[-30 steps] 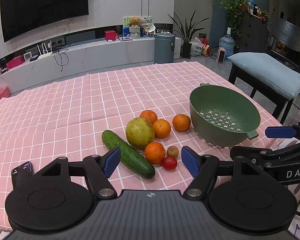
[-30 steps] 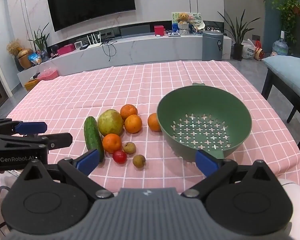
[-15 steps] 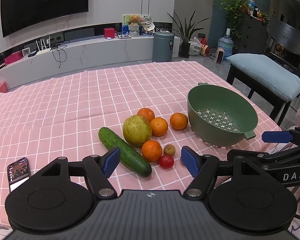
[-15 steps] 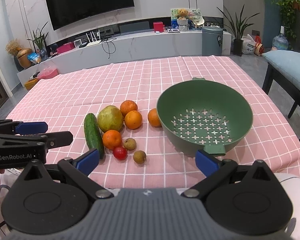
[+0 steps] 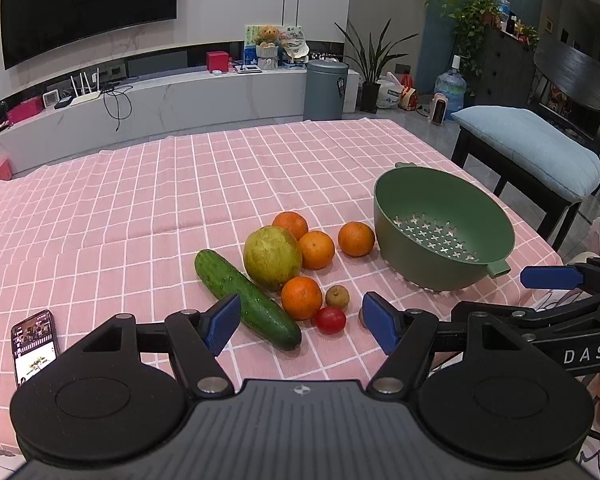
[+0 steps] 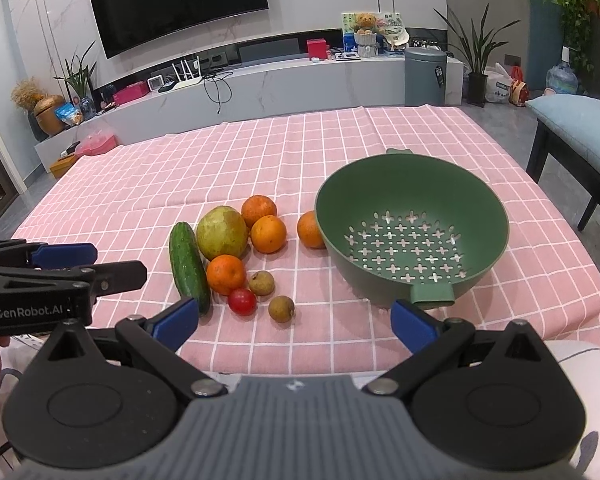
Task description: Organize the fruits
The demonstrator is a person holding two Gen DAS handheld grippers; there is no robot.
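Nothing is picked up yet, so the step in hand is judged to be the first grab. Nearest, the left gripper (image 5: 300, 322) is held with its jaws spread apart and empty, low over the front edge of the tablecloth (image 5: 140, 216). The right gripper (image 6: 294, 320) is also spread wide and empty, just in front of the bowl's near handle tab.

Just past the left jaws, at about 12 o'clock, the tomato (image 5: 330, 319) is seen, with a small brown fruit (image 5: 337, 295) right behind it. A second small brown fruit (image 6: 281, 308) is seen apart from the pile in the right view. The cucumber (image 5: 247, 298) is laid diagonally toward 11 o'clock, touching the big pear (image 5: 272, 257). Four oranges are counted: the nearest orange (image 5: 301, 297) sits against the pear, two more are behind it, and the last orange (image 5: 356, 238) is just beside the green bowl (image 5: 496, 216), out at 2 o'clock. The bowl is empty.

Small loose pieces are probably best taken first, since they're nearest and free of the pile. A soft squeeze is advised for the tomato, centred between the pads, so it isn't squashed or rolled off. The pear should be left until its neighbours are cleared, or the oranges may be set rolling.

A phone (image 5: 34, 346) lies at 9 o'clock and should be kept clear of.
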